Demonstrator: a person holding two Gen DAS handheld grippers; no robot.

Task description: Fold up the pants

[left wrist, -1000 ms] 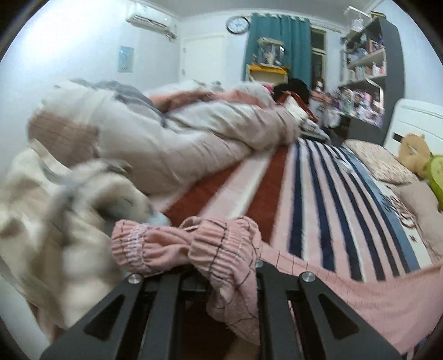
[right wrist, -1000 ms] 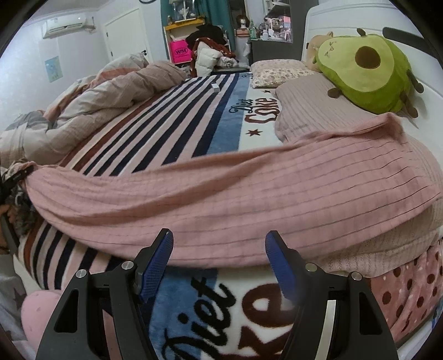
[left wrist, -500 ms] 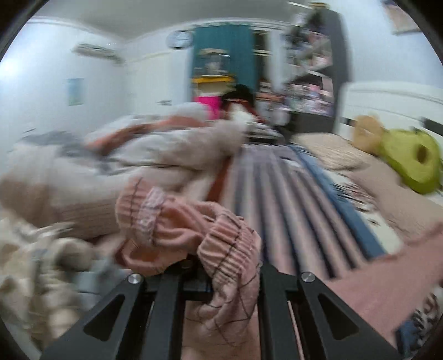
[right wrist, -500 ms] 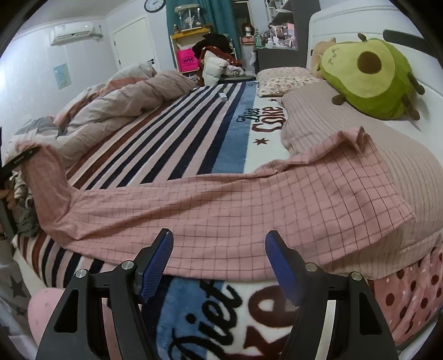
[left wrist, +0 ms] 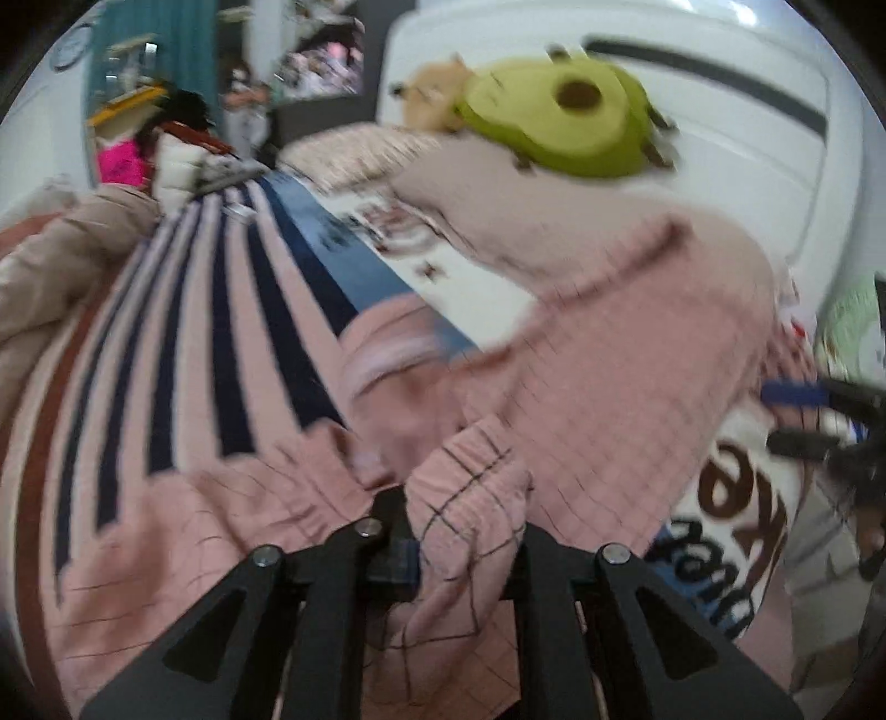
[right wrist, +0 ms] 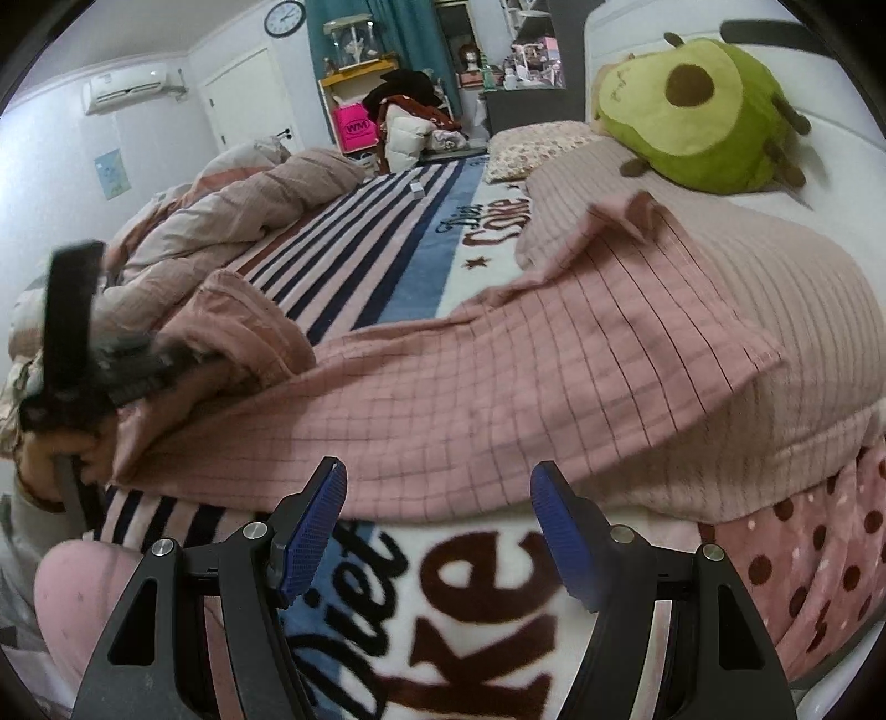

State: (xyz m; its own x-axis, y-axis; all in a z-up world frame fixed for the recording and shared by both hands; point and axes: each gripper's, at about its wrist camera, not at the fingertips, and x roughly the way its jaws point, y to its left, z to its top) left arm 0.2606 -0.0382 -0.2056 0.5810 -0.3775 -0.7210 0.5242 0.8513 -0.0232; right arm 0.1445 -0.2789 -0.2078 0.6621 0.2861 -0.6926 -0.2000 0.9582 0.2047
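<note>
Fold step: left gripper (left wrist: 468, 531) clamped on pants (right wrist: 498, 387) cuff end, right gripper (right wrist: 437, 531) spread, empty; next: carry cuffs over toward the far hem, align edges

Home bedroom: striped bed blanket (right wrist: 354, 249), avocado plush (right wrist: 698, 105), wall clock (right wrist: 284, 18)

Green avocado plush (right wrist: 703, 108), striped blanket (right wrist: 354, 260), rumpled duvet (right wrist: 238, 210), wall clock (right wrist: 284, 18), air conditioner (right wrist: 133, 87)
</note>
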